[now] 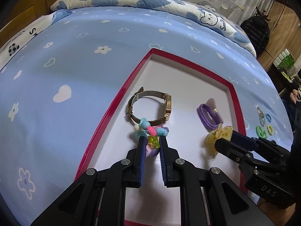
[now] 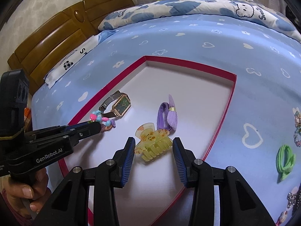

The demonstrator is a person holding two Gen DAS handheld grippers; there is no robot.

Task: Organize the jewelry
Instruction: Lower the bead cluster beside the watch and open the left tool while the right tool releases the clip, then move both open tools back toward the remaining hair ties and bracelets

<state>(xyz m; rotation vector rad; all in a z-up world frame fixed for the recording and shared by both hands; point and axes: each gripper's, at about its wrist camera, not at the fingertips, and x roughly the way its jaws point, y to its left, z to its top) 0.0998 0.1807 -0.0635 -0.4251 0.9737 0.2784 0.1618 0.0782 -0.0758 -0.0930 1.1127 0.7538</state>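
On the blue bedsheet (image 2: pixel 188 43) a red-rimmed tray (image 2: pixel 228 101) holds a watch (image 2: pixel 120 106) and purple hair tie (image 2: pixel 165 116). The yellow claw clip (image 2: pixel 153 143) lies loose between the right gripper (image 2: pixel 154 150)'s wide-apart fingers — the left gripper (image 1: pixel 152 145), marked "GenRobot.AI", clamps the beaded bracelet (image 1: pixel 150 131).

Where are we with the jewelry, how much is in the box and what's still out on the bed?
In the red box: the watch, the purple hair tie and the yellow hair clip, which lies between the open right gripper. In hand: the left gripper is shut on the beaded bracelet, low over the box. Left on the bedsheet: green hair ties and a few sparkly pieces at the right edge.
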